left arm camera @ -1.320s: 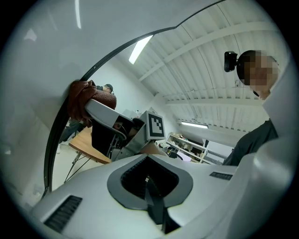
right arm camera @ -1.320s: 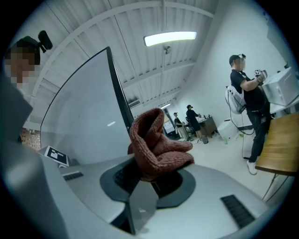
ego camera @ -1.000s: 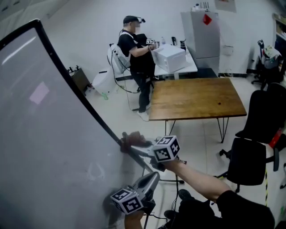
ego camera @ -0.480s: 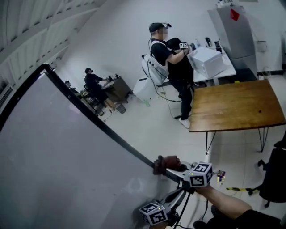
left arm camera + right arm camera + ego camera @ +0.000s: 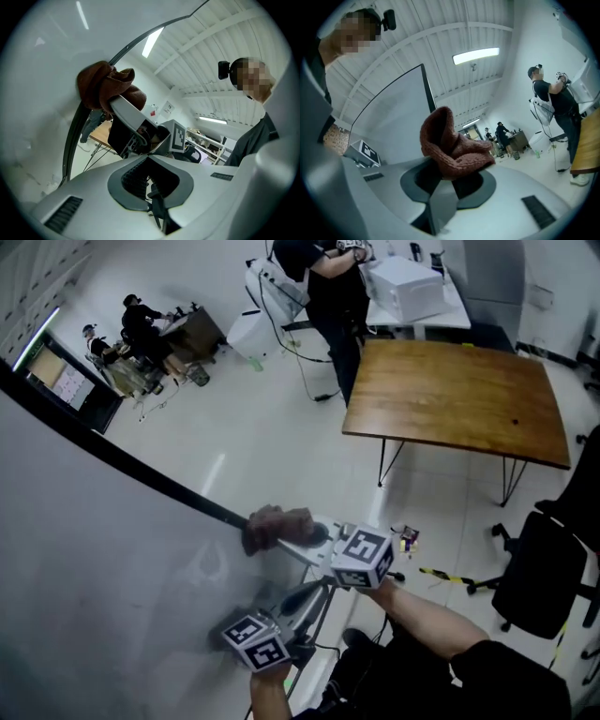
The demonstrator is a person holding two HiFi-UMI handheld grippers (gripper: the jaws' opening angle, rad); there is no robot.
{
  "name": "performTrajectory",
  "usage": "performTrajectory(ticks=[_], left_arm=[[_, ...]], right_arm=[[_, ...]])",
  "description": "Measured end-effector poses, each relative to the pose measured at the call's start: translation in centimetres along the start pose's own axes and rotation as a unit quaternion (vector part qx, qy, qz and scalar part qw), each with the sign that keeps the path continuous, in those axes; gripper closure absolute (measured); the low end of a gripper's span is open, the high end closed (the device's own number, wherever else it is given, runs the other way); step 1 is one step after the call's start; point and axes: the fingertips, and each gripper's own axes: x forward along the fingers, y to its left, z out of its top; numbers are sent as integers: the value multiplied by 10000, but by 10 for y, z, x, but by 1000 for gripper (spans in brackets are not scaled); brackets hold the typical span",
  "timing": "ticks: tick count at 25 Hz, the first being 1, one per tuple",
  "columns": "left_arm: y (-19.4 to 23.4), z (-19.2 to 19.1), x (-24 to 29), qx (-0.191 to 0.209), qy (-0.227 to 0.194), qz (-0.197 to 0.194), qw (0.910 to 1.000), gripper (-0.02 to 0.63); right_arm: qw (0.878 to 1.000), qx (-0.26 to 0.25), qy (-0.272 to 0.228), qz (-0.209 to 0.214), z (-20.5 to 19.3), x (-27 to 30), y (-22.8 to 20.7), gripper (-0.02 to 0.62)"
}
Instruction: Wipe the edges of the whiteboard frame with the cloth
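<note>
The whiteboard (image 5: 84, 549) fills the left of the head view, and its black frame (image 5: 159, 484) runs diagonally down to the right. A brown knitted cloth (image 5: 277, 529) sits on that frame edge, with my right gripper (image 5: 298, 538) shut on it. In the right gripper view the cloth (image 5: 452, 145) bulges out of the jaws, with the frame (image 5: 427, 89) behind it. My left gripper (image 5: 319, 589) hangs just below the right one, shut with nothing in it. In the left gripper view the cloth (image 5: 105, 86) wraps the frame (image 5: 75, 136) above my left gripper (image 5: 149, 159).
A wooden table (image 5: 459, 390) on thin metal legs stands to the right, and a black office chair (image 5: 548, 559) is at the far right. A person (image 5: 328, 277) stands by a white box (image 5: 403, 287) at the back. Two people (image 5: 141, 324) sit at a desk, far left.
The head view has swung, and the room now shows from higher up. The cloth stays on the frame edge in the right gripper, and the left gripper stays just beneath.
</note>
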Motion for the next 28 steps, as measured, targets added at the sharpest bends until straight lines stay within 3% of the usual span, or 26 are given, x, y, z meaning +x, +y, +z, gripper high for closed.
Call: performTrajectory(ticks=[4,12,20,28], left_arm=[[12,-17,3,-198,177,-33,9996,611],[21,-31,-3,-499,278,-325,9978,611],[34,-50,-1,-728,431,-346,9958,611],[47,-62,-1,-840,486,-274,9949,611]], right_arm=[[9993,141,331,-143,-33,-3,-12,508],[9944,936,349,-339,-70,-6,-30,506],[9887,1321,544,-464,-108,-13,-49,506],[9844,1645,410,-465,-120,-14,-56,506]])
